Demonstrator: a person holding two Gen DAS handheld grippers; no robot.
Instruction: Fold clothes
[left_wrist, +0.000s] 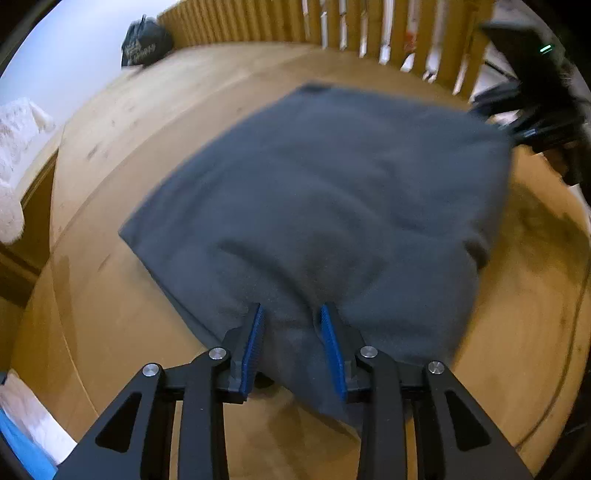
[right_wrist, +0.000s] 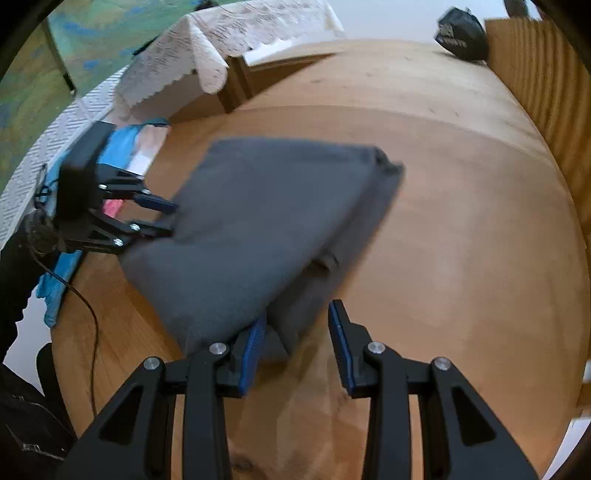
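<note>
Here the left gripper (left_wrist: 291, 314) has its two blue fingers (left_wrist: 253, 347) apart, with the near edge of the grey cloth (left_wrist: 325, 192) bunched up between them, though the fingers do not pinch it. The right gripper (right_wrist: 297, 314) is spread wide too, and only its left finger (right_wrist: 253, 347) touches a corner of the cloth (right_wrist: 258, 229), which looks blurry. The cloth lies folded in layers on the round wooden worktop (right_wrist: 461, 240), with a dark bag (right_wrist: 461, 35) far back by the wooden slats (left_wrist: 236, 26), and a white lace cover (right_wrist: 221, 40) off to the side.
</note>
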